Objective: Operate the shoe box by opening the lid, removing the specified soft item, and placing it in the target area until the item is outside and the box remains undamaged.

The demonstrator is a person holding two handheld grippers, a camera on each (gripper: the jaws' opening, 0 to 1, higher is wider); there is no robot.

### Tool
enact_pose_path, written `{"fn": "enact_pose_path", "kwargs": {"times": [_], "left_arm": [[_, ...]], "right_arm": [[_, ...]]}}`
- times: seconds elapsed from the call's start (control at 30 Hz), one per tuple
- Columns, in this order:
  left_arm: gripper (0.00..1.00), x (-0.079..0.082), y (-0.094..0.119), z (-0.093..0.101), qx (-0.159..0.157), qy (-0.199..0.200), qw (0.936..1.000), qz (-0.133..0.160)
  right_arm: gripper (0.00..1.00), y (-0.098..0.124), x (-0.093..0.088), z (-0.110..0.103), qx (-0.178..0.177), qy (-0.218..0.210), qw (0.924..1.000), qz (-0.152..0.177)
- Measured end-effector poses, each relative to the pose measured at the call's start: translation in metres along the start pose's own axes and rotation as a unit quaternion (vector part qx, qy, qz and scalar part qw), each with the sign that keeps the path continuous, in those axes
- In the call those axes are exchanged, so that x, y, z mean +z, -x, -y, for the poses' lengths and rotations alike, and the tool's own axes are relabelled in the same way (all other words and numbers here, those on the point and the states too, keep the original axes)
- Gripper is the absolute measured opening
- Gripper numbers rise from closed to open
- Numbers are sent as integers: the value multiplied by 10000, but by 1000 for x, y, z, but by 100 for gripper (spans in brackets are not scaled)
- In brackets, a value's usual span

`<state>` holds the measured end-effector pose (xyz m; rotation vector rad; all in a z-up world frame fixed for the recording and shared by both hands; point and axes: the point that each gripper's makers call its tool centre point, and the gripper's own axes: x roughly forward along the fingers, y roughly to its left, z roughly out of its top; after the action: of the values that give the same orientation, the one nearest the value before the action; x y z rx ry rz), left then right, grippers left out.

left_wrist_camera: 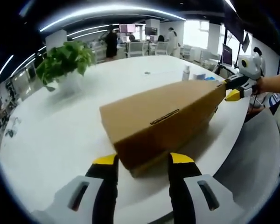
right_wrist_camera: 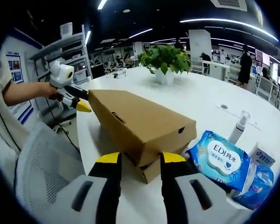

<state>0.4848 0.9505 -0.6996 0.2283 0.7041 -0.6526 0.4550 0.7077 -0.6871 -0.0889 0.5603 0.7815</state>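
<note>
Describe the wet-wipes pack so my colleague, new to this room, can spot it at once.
On the white round table, look beside the brown shoe box, at the end nearest the right gripper. The wipes pack is soft, blue, with a white oval label reading EDI; the pump bottle behind is rigid.

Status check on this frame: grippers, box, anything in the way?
Left gripper open at one end of the shoe box, right gripper open at the other. Lid raised slightly, not open. Wipes pack beside the box; plant behind.

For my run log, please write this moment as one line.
stage: lid opening | shoe box: lid partly raised, on white table | left claw: open at box end | right claw: open at opposite end
</note>
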Motion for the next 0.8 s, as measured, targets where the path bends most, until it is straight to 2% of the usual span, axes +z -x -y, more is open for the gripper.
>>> {"fn": "enact_pose_path", "kwargs": {"times": [0.43,0.8], "left_arm": [[39,-8,-11,-4,114,196,9997,-107],[39,-17,-19,-2,125,161,9995,-243]], "right_arm": [[29,-8,-12,2,-55,-29,9998,-174],[28,-14,-21,4,-38,27,9994,-329]]}}
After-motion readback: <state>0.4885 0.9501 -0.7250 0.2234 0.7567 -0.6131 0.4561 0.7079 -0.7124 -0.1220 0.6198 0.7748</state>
